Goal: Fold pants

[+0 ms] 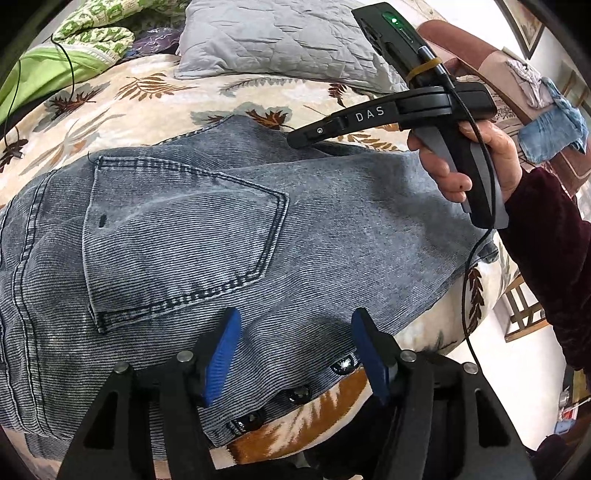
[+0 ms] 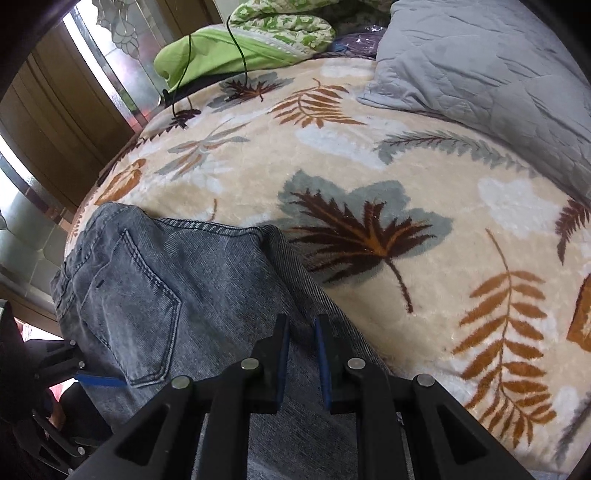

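Note:
Grey-blue jeans [image 1: 192, 229] lie on the leaf-print blanket [image 1: 147, 96], back pocket [image 1: 177, 236] up, waist buttons at the near edge. My left gripper [image 1: 291, 332] is open just above the waist edge, holding nothing. In the right wrist view the jeans [image 2: 166, 280] lie at lower left. My right gripper [image 2: 301, 328] has its jaws narrowly apart over a raised fold of denim that runs between them; I cannot tell whether they pinch it. The right gripper body [image 1: 406, 110], held in a hand, hovers over the jeans' far side in the left wrist view.
A grey quilted pillow [image 2: 498, 74] lies at the back right of the bed. A green patterned quilt [image 2: 258, 33] and a black cable [image 2: 240, 48] lie at the back left. The bed edge is close to the left gripper. Windows stand beyond the bed's left side.

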